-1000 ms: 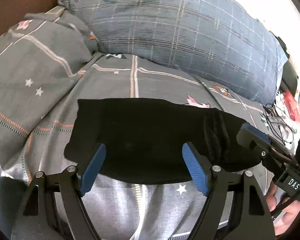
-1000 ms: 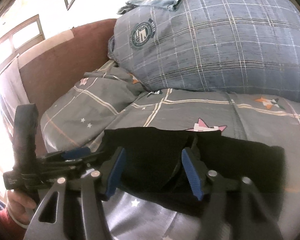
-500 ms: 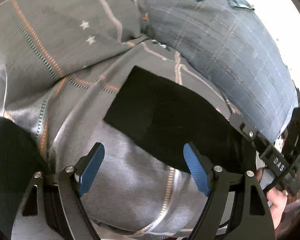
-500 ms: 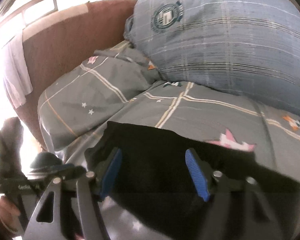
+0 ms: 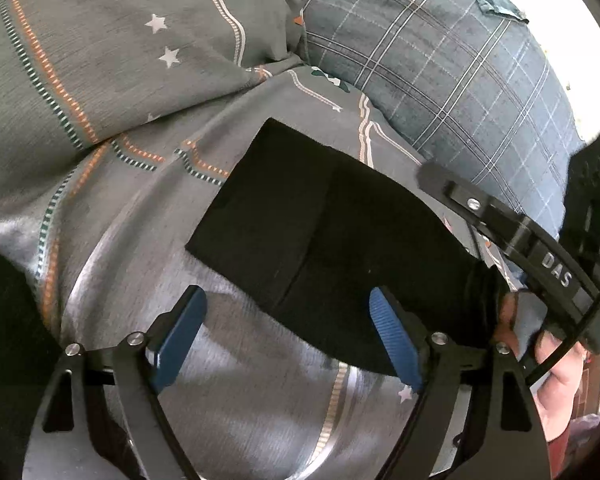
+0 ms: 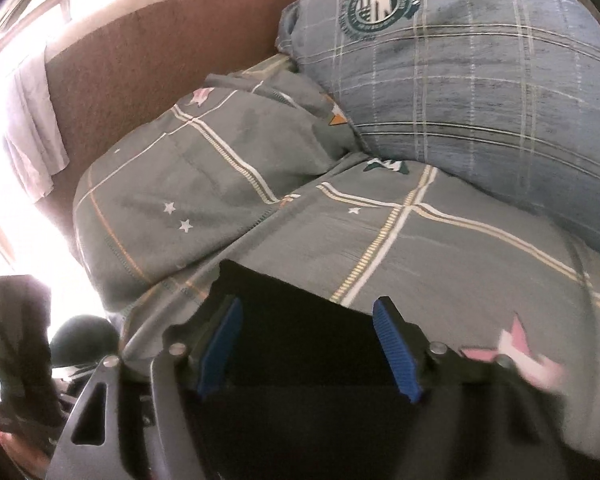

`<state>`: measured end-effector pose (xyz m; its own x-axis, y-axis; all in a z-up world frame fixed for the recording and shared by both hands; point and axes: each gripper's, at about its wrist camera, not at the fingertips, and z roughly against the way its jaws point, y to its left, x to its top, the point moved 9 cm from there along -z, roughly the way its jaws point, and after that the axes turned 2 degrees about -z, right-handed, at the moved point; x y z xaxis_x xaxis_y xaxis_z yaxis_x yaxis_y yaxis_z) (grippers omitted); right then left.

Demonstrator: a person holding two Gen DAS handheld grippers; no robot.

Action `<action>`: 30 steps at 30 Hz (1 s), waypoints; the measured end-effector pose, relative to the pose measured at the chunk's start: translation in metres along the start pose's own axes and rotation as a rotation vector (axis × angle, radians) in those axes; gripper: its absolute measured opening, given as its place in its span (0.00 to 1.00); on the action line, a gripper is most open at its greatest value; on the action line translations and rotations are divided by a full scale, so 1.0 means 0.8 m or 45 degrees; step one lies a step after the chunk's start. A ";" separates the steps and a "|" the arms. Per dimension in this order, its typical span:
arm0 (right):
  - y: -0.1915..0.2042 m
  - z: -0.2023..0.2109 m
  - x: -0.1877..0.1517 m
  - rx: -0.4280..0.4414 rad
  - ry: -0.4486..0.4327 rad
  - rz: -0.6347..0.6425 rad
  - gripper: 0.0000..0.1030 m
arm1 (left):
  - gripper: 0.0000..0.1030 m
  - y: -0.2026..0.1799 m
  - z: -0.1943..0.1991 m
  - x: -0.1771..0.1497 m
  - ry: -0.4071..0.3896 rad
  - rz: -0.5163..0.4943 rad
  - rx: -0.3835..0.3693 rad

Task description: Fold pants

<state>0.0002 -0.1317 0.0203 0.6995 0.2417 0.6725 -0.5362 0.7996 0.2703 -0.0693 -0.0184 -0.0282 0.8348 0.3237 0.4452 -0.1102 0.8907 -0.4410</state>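
The black pants [image 5: 324,232] lie folded in a flat rectangle on the grey star-print bedspread [image 5: 148,208]. My left gripper [image 5: 288,340] is open and empty, just in front of the pants' near edge, its right pad over the fabric. The right gripper's body [image 5: 540,256] crosses the pants' right end in the left wrist view. In the right wrist view the pants [image 6: 300,336] lie between the blue pads of my right gripper [image 6: 308,344], which is open over them. I cannot tell whether it touches the fabric.
A large blue plaid pillow [image 5: 440,64] lies behind the pants, also in the right wrist view [image 6: 480,72]. A grey star-print pillow [image 6: 204,192] lies to the left. A brown headboard [image 6: 140,52] stands behind. The left gripper's handle [image 6: 20,344] shows at the left.
Both grippers have pulled back and swung left. The left gripper has come off the pants and now sits in front of their near edge. The pants now lie flat.
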 end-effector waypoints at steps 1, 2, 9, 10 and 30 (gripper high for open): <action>0.003 -0.006 0.002 0.010 0.014 0.012 0.68 | 0.82 0.000 -0.001 0.002 -0.001 0.003 -0.002; 0.007 -0.014 0.005 0.022 0.030 0.027 0.68 | 0.82 0.000 -0.001 0.003 -0.005 0.004 -0.007; 0.038 -0.078 0.013 0.088 0.227 0.244 0.69 | 0.83 0.001 -0.003 0.009 -0.027 -0.017 -0.022; 0.042 -0.087 0.011 0.105 0.264 0.262 0.69 | 0.83 0.001 -0.004 0.010 -0.033 -0.016 -0.029; -0.040 0.158 0.048 0.327 -0.327 -0.181 0.14 | 0.24 -0.203 0.112 0.019 -0.330 -0.598 -0.390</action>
<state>-0.0152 -0.2177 0.1247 0.6517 -0.0329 0.7577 -0.5663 0.6435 0.5150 -0.0868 -0.1293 0.1199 0.5943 0.0202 0.8040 0.4296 0.8371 -0.3387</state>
